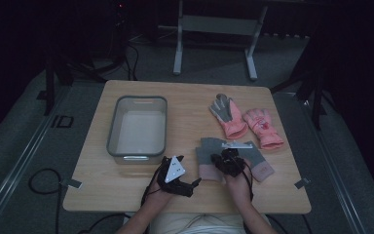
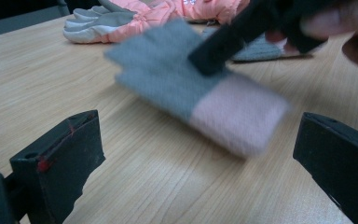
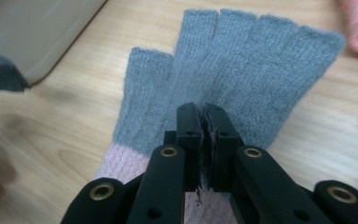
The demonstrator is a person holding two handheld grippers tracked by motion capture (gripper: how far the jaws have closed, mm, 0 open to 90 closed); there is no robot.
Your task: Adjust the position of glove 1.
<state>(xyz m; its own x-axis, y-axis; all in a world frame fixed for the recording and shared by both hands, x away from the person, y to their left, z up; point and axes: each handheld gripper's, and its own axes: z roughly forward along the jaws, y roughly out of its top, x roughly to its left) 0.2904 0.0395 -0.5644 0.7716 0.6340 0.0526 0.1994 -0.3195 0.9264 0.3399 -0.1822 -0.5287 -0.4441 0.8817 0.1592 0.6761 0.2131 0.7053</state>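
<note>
pinching the ribbed grey knit fingerless glove [image 3: 242,79], right tongs [image 3: 204,116] clamp; left tongs [image 2: 200,154] gape wide.

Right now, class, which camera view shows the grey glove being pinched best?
The right gripper view: the grey glove lies flat, all five short fingers plain, knit pinched by the right gripper. The left gripper view shows it blurred, cuff nearest. The high view shows it small, partly under that gripper.

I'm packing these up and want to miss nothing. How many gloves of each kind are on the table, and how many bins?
Grey knit fingerless gloves with pink cuffs: 2
Pink padded gloves: 2
Grey plastic bin: 1
Total: 5
</note>
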